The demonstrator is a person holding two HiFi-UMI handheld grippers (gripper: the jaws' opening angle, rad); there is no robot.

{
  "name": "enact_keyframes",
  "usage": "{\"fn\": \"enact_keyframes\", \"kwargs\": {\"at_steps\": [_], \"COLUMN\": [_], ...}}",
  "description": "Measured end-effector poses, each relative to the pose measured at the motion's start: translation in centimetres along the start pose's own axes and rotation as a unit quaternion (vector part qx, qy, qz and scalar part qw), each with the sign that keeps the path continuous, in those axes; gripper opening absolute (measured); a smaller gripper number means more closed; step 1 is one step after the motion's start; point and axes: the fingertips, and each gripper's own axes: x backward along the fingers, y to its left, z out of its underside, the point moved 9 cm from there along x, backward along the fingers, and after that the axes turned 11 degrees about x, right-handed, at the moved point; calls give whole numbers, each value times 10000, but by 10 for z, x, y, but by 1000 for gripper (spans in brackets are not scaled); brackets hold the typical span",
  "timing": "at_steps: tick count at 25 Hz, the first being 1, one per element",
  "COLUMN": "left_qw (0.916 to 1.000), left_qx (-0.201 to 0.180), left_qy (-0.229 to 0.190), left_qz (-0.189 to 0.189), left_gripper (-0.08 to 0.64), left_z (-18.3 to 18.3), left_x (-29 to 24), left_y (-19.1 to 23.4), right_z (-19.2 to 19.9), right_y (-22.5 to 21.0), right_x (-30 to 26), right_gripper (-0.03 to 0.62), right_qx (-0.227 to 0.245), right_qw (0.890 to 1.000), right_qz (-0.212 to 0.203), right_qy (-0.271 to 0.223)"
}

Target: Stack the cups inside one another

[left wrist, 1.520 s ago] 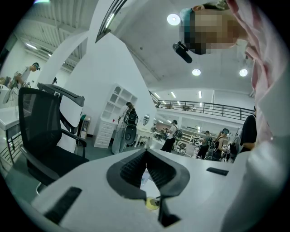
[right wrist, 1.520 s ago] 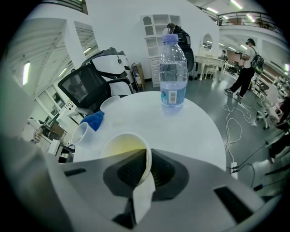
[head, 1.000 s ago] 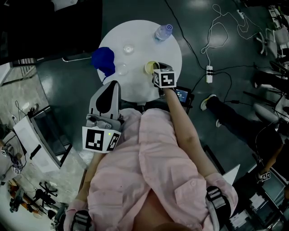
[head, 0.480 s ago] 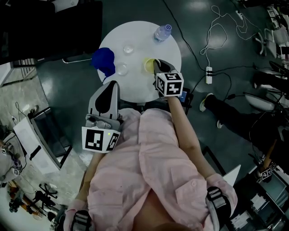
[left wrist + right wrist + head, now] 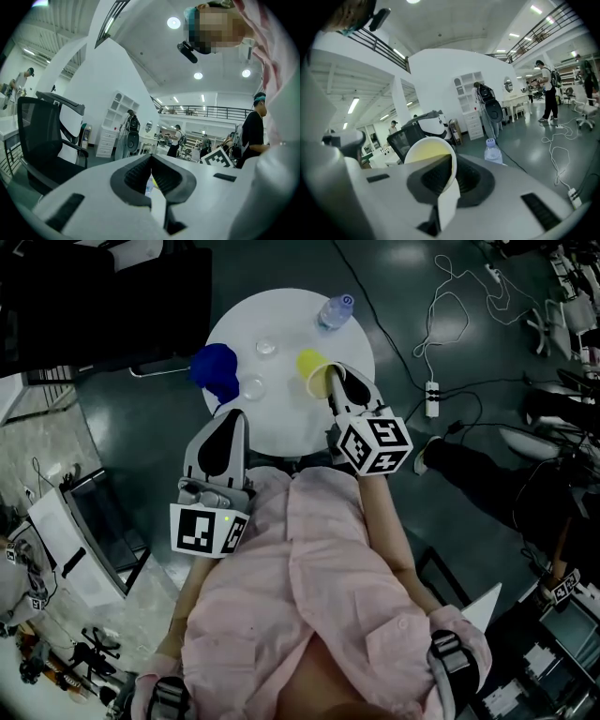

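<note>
Yellow cup (image 5: 309,366), pinched by its rim in the right hand-held gripper (image 5: 329,382), has risen off the table (image 5: 281,418).

Water bottle (image 5: 336,309) upright near far rim of round white tabletop (image 5: 281,420); power strip (image 5: 433,393), white cable (image 5: 448,296) on dark floor (image 5: 469,521).

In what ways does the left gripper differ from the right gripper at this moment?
The right gripper is shut on the rim of the yellow cup, while the left gripper is shut with nothing between its jaws. The right gripper reaches over the white table, while the left gripper sits at its near edge, close to the person's body. Both carry a cube with square markers.
</note>
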Motion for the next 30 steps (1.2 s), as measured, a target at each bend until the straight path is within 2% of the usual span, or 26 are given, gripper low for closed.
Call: {"fn": "enact_keyframes", "kwargs": {"at_steps": [5, 10, 17, 23, 30], "left_qw": [10000, 10000, 9999, 9999, 9998], "left_qx": [-18, -38, -30, -33, -28], "left_qy": [-30, -66, -92, -101, -137], "left_qz": [30, 57, 75, 114, 144], "left_gripper": [18, 18, 18, 18, 18], "left_z": [-1, -2, -4, -4, -6], "left_x": [-1, -3, -3, -4, -2], "left_y": [2, 0, 2, 2, 2], "right_z": [-31, -44, -42, -46, -44], "right_y": [13, 23, 41, 41, 40], "right_x": [22, 46, 71, 89, 98], "right_gripper": [35, 35, 35, 35, 35], "right_qx": [129, 97, 148, 318, 251], "right_qw": [9983, 9959, 9930, 9902, 9904], "right_qz": [-61, -74, -251, -49, 6], "right_qy": [-565, -900, -1141, -1357, -1361]}}
